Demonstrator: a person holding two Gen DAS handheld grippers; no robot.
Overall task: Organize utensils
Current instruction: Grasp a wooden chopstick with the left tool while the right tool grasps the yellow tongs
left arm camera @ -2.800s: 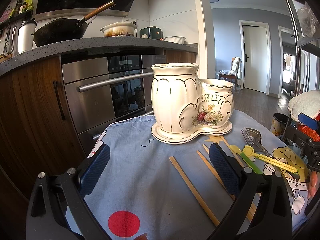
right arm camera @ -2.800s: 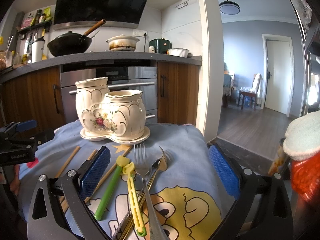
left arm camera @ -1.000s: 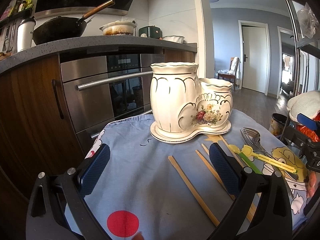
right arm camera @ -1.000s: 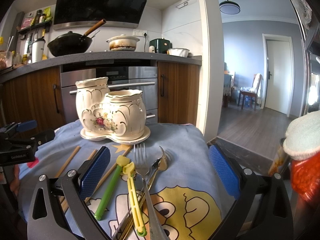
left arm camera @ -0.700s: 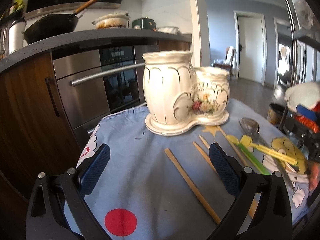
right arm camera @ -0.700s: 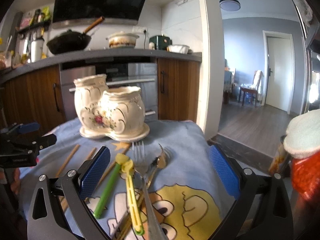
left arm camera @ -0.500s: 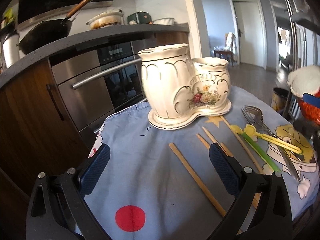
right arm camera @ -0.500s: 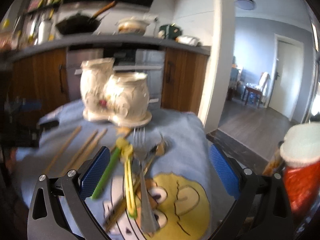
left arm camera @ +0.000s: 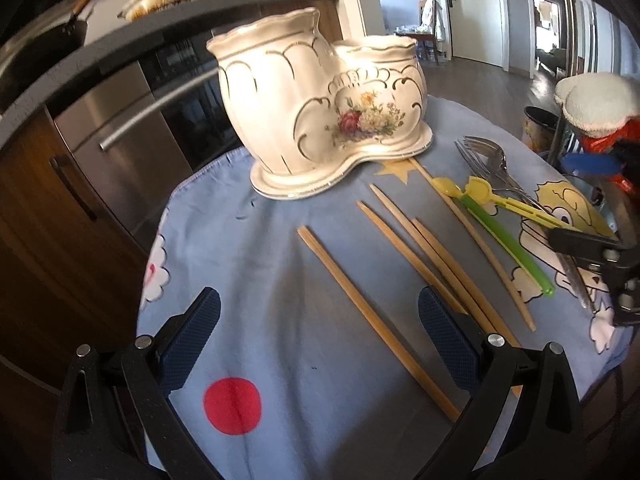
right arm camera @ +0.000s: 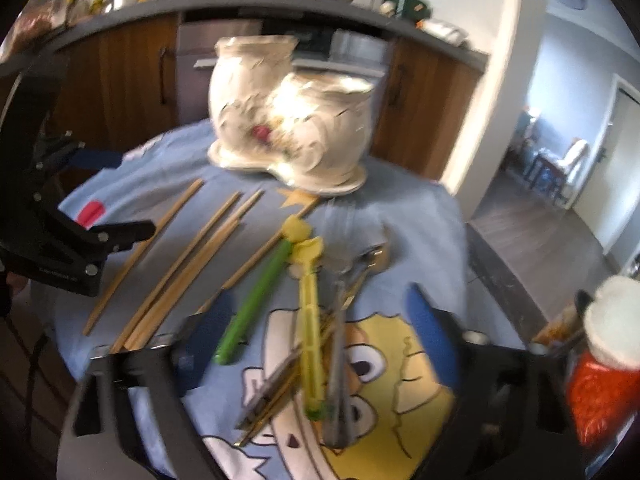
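On the blue printed tablecloth [left arm camera: 260,264], as seen from the left wrist, a cream two-pot ceramic utensil holder [left arm camera: 320,108] with a floral motif is stood at the far side, both pots upright. Five wooden chopsticks [left arm camera: 372,312] are laid loose in front of it, with a green-and-yellow plastic utensil [left arm camera: 504,236] and a metal fork [left arm camera: 484,160] further right. The left gripper [left arm camera: 316,336] is held above the cloth with its jaws wide apart; one chopstick is seen between them, untouched by the pads. The right gripper [left arm camera: 592,248] is partly seen at the right edge.

In the blurred right wrist view, the holder [right arm camera: 288,120] is seen beyond the utensils. The right gripper [right arm camera: 316,328] is pointed down over the green stick [right arm camera: 252,304], the yellow utensil [right arm camera: 310,320] and the fork [right arm camera: 338,320]; its jaws are closing, with these pieces between them but not yet pressed. The left gripper [right arm camera: 80,240] is seen at the left.
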